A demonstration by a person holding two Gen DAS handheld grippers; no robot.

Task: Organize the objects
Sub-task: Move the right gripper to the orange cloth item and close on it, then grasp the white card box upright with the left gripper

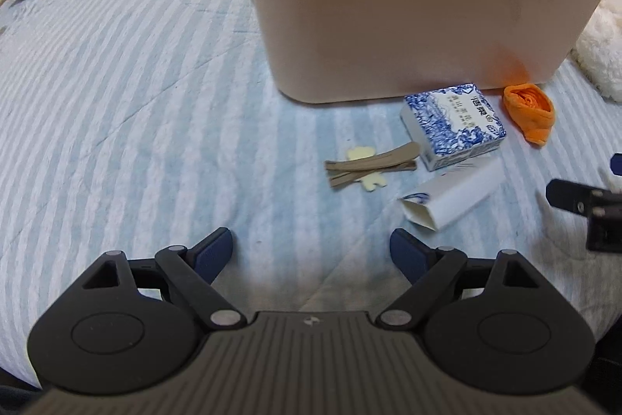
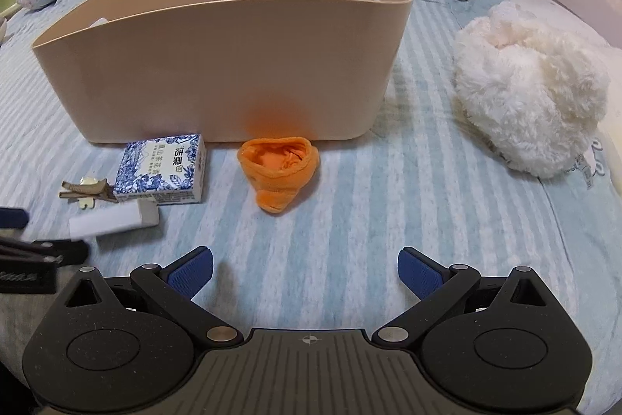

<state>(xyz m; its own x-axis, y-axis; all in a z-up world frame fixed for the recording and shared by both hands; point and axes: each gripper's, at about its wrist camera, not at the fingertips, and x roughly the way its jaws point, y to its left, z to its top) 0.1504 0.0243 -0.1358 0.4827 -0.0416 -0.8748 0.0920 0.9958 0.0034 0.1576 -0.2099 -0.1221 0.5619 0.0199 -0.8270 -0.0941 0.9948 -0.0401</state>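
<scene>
1. Risk first: my left gripper (image 1: 311, 251) and right gripper (image 2: 305, 273) both hover spread wide, holding nothing, above the striped bedspread (image 1: 116, 104). The soft bedding could give under a pinch, so the flat hair clips (image 1: 369, 168) may slip.
2. Tissue pack (image 2: 163, 168), white open-ended carton (image 1: 451, 195) and rolled orange cloth (image 2: 280, 170) lie just before the beige bin (image 2: 217, 76); crowding risks knocking neighbours.
3. I cannot see the bin's contents.
</scene>
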